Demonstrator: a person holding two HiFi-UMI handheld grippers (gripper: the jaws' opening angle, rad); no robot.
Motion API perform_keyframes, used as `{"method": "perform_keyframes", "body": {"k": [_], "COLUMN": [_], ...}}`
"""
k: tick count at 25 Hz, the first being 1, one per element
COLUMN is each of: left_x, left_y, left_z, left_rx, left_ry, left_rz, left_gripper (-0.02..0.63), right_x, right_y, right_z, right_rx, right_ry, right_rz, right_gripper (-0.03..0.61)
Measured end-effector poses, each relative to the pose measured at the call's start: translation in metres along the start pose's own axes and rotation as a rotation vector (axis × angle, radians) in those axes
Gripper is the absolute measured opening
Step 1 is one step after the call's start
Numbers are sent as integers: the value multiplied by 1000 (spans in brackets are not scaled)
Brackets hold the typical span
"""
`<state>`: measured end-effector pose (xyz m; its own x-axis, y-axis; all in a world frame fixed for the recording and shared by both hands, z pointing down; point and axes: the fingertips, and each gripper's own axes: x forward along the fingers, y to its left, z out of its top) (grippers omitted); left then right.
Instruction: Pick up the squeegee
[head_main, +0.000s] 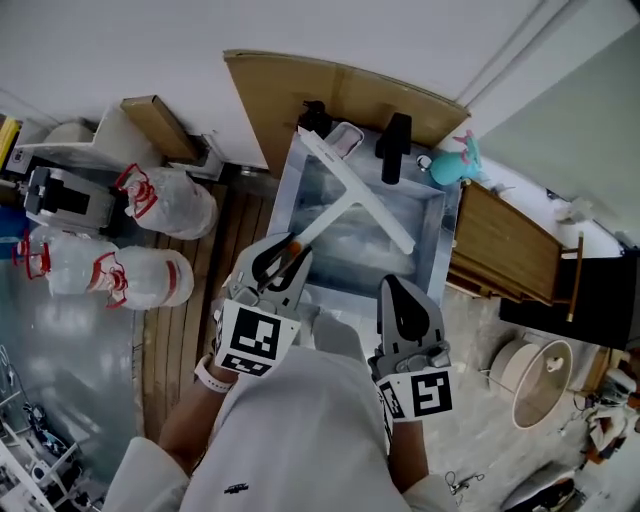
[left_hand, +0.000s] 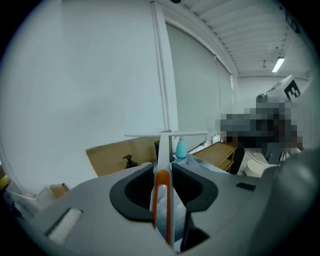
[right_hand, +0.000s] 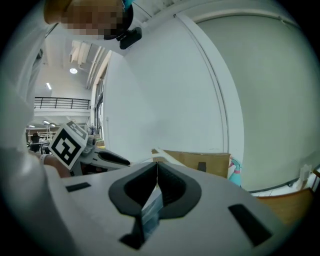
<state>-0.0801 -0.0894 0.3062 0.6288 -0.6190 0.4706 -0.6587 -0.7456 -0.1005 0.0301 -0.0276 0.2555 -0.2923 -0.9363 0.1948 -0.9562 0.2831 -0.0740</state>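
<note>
Head view: squeegee (head_main: 350, 196), white, T-shaped, over metal basin (head_main: 447, 240). Handle end in left tool (head_main: 284, 256); long axis runs up-right away from it, blade crosswise at far end. Right tool (head_main: 393, 290) near, right of handle, apart from it. Left hand nearer.

Left gripper view: left tool (left_hand: 162, 175) clamped on orange-trimmed handle. Squeegee (left_hand: 164, 149) straight ahead, blade in air, seemingly clear of basin.

Right gripper view: right tool (right_hand: 156, 176) jaws together, nothing between.
</note>
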Motion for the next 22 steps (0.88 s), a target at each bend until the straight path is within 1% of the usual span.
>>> {"method": "perform_keyframes", "body": {"k": [2,4,8,10,15,19,22], "left_x": [-11,-22,-39,-43,-51,-53,-56], "left_y": [11,19,25,26,22,17,14], "left_z": [13,22,27,24,10,5,5], "left_rx": [-22,-51,-90,-92,-105,-121,-134], "left_ry": [-49,-88,-128,-135,-121,-120,-124], "left_rz": [64,113,164,175,174,171,172], "left_gripper": [112,112,112,112,112,112,112], "right_x": [-2,-4,-10,-10,-14,-17,-18], "right_y": [2,0,-7,-10,-14,-20,-18], "right_z": [5,9,16,17,14,4,-4], "right_rx": [-15,-13,-4,-6,-19,2,7], "right_ry": [-14,-26,-42,-46,-31,-16,2], "right_rz": [-5,-21,-58,-72,-89,-115,-105], "right_gripper": [6,6,6,6,6,6,6]}}
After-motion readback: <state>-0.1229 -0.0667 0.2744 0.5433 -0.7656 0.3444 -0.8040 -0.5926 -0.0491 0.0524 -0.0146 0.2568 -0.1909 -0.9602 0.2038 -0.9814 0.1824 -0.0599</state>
